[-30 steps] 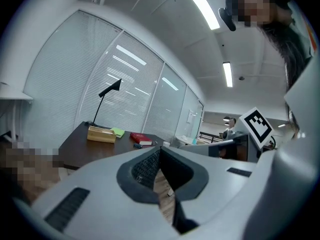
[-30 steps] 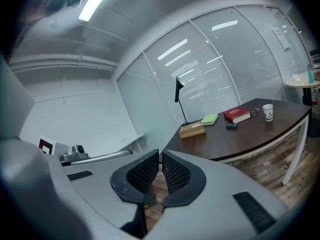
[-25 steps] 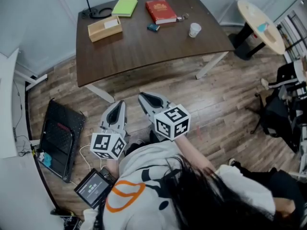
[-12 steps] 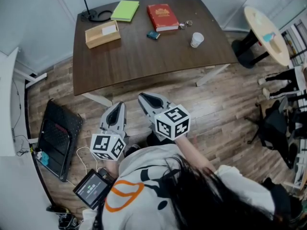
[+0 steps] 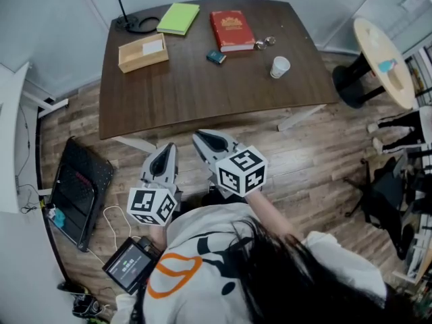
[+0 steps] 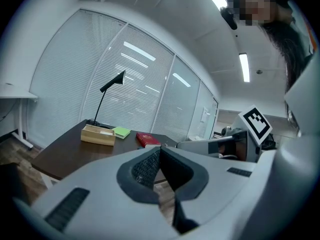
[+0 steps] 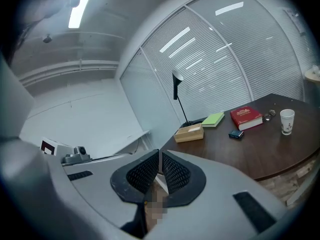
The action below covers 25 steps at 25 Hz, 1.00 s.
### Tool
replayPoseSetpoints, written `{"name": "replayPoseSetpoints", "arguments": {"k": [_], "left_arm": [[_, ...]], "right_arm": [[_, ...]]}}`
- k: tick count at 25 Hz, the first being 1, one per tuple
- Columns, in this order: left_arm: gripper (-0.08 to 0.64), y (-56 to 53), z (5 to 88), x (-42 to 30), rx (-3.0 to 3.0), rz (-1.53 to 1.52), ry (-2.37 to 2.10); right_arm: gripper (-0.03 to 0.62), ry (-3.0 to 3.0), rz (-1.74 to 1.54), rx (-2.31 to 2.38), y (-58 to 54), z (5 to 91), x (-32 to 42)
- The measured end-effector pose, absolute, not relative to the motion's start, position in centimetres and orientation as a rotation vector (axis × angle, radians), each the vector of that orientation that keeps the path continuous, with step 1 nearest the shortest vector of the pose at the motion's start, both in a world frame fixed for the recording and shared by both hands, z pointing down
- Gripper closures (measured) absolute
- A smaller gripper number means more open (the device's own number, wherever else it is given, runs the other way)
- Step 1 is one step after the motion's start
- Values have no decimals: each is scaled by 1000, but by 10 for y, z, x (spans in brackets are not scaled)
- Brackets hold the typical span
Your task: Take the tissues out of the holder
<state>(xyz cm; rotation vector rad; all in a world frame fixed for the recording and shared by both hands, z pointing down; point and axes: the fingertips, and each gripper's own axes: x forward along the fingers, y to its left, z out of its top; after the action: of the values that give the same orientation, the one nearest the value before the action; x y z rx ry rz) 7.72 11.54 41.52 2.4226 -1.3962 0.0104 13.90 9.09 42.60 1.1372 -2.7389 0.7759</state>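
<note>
Tissue holder [image 5: 143,52], table's [image 5: 202,86] left edge — beside lamp [image 5: 127,20]

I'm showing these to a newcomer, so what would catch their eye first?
The left claw and right claw, both shut and empty, each with a black-and-white marker cube, fill the foreground over the wood floor. Beyond them stands a dark table with a bright red book and green notebook at its far edge and the wooden tissue holder toward its left.

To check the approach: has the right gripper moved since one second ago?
Yes. The right gripper is nearer the near edge of the dark brown wooden table; the gap between them has narrowed.
</note>
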Motion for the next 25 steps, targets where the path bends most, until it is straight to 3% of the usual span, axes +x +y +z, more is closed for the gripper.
{"name": "replayPoseSetpoints", "arguments": {"k": [25], "left_arm": [[560,66,432,72,2406,81,-1387]], "right_arm": [[561,-2728,847,1113,40,441,133]]}}
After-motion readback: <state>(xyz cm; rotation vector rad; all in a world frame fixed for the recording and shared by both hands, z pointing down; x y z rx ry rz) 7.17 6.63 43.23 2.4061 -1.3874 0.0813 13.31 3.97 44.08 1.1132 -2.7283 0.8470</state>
